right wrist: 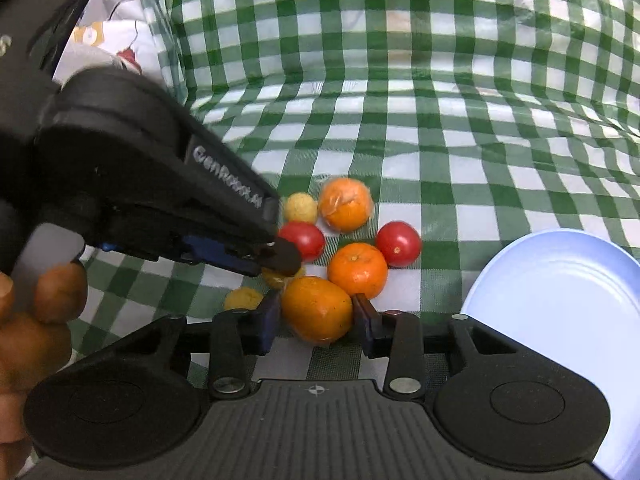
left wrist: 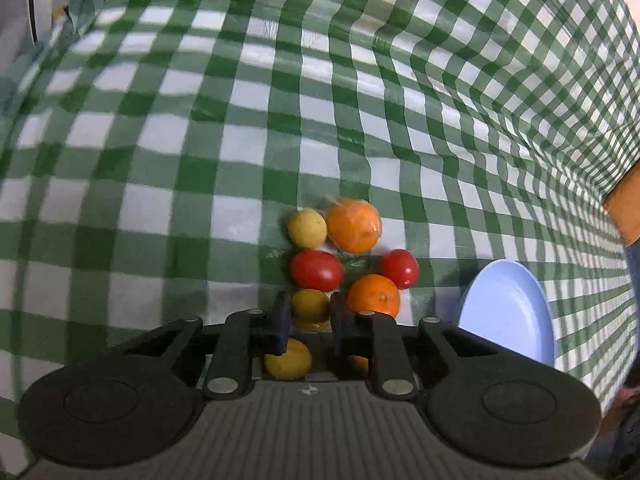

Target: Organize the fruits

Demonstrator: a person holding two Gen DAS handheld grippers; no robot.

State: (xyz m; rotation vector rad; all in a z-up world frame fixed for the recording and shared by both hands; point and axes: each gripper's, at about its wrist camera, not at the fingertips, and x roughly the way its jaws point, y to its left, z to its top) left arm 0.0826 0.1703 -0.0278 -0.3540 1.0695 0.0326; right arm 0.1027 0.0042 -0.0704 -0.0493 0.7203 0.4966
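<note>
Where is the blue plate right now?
The blue plate sits empty on the checked cloth at the right side in both wrist views, just right of the fruit pile, nearest a red tomato and an orange.

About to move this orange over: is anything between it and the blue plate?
Nothing visible. The right hand-held gripper brackets the nearest orange, and only bare checked cloth lies between it and the blue plate to its right.
</note>
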